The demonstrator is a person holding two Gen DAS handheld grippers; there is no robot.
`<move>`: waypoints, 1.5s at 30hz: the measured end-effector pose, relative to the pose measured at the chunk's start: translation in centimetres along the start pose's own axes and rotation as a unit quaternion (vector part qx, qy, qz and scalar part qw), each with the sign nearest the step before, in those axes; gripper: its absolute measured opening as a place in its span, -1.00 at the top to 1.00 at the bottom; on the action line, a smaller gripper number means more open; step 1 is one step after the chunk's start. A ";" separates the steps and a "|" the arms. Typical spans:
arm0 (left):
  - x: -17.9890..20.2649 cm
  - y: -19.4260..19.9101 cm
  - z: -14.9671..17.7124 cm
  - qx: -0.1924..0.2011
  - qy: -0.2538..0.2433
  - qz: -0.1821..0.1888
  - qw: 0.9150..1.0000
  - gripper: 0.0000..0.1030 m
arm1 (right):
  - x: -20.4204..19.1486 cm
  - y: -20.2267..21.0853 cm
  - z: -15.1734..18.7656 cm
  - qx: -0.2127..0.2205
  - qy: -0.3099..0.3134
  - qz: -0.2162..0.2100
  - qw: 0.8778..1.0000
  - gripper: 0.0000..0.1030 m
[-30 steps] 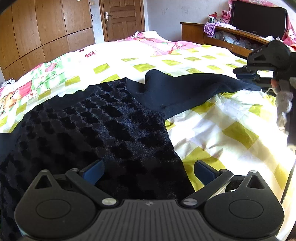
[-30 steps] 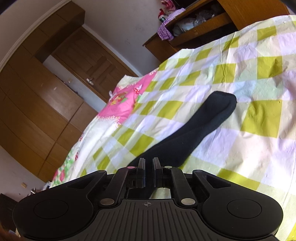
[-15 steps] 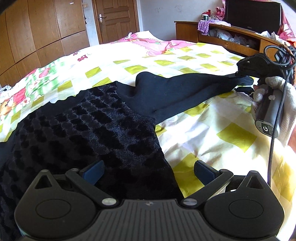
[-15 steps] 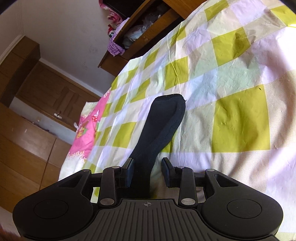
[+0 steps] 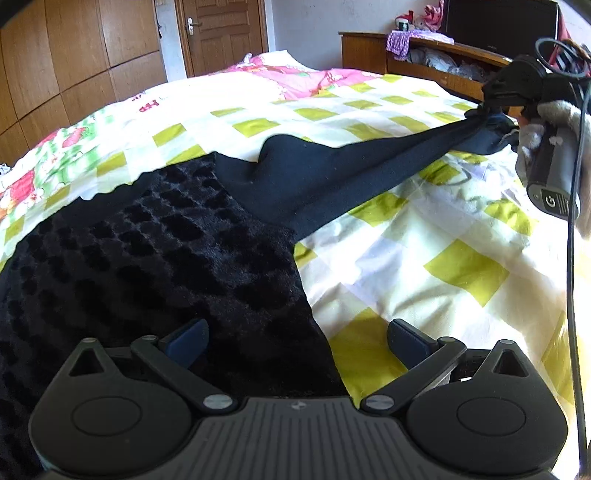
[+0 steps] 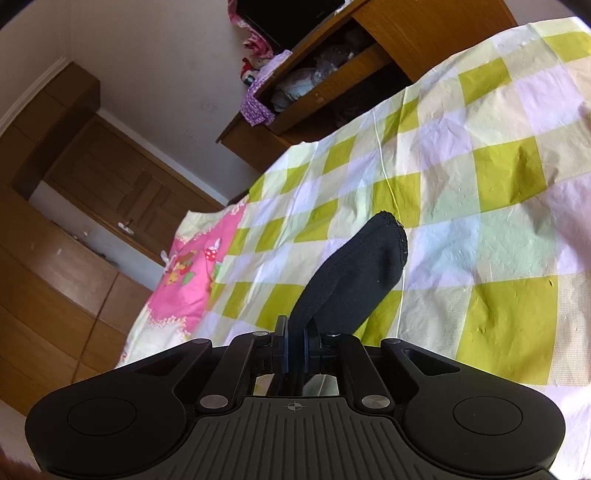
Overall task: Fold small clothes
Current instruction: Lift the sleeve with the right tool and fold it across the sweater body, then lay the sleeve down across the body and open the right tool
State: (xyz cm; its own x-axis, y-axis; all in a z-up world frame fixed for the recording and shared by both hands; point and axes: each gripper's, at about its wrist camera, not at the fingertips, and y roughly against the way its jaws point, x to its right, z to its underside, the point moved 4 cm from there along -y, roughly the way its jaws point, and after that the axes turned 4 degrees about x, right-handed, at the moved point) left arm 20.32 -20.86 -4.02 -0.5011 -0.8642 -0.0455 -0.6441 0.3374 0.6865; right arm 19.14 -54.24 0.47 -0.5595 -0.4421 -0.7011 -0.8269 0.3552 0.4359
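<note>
A black top lies on the bed: its velvety bumpy body (image 5: 166,258) fills the left wrist view's lower left, and a plain black sleeve (image 5: 369,166) stretches up to the right. My left gripper (image 5: 295,334) hovers open over the body's right edge, nothing between its blue pads (image 5: 186,339). My right gripper (image 5: 484,107) is shut on the sleeve's end, holding it taut and off the sheet. In the right wrist view the sleeve cuff (image 6: 354,273) sticks out past the closed right gripper (image 6: 295,332).
A yellow-and-white checked sheet (image 5: 443,229) covers the bed, with a pink patterned part (image 5: 295,74) further back. A wooden shelf unit (image 5: 436,62) stands behind the bed, wardrobes (image 5: 74,55) and a door (image 5: 221,33) beyond. A gloved hand (image 5: 532,133) and a cable (image 5: 570,258) are at right.
The right gripper opened around the sleeve half a second ago, then shut on it and lifted its end up and to the right. The left gripper stayed open over the garment body.
</note>
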 end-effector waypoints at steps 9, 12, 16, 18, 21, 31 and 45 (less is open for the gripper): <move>-3.6 5.1 1.1 0.042 0.013 -0.020 0.999 -1.00 | -13.4 5.2 3.5 0.000 0.160 -0.144 0.977 0.84; -6.4 7.6 2.4 0.060 0.019 -0.058 0.996 -1.00 | -18.7 6.5 7.7 -0.028 0.212 -0.188 0.959 0.84; -10.3 10.6 4.9 0.073 0.024 -0.115 0.990 -1.00 | -24.4 7.7 14.2 -0.061 0.278 -0.228 0.931 0.84; -12.0 11.8 6.2 0.076 0.035 -0.138 0.987 -1.00 | -27.1 8.2 17.9 -0.082 0.307 -0.241 0.917 0.84; -14.0 13.1 7.7 0.082 0.069 -0.150 0.983 -1.00 | -29.9 9.0 23.7 -0.084 0.386 -0.252 0.883 0.84; -17.7 14.0 10.8 0.098 0.135 -0.159 0.973 -1.00 | -25.8 9.9 42.7 -0.082 0.712 -0.210 0.665 0.82; -20.1 13.2 12.3 0.091 0.178 -0.139 0.970 -1.00 | -25.7 12.4 47.9 -0.032 0.781 -0.256 0.569 0.61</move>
State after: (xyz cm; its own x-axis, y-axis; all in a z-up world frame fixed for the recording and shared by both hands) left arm 14.75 5.58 -2.99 -0.0832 -0.9944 0.0648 -0.8330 0.1051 0.5433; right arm 25.94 1.01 -3.16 0.4302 -0.6841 0.5890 -0.8759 -0.1586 0.4556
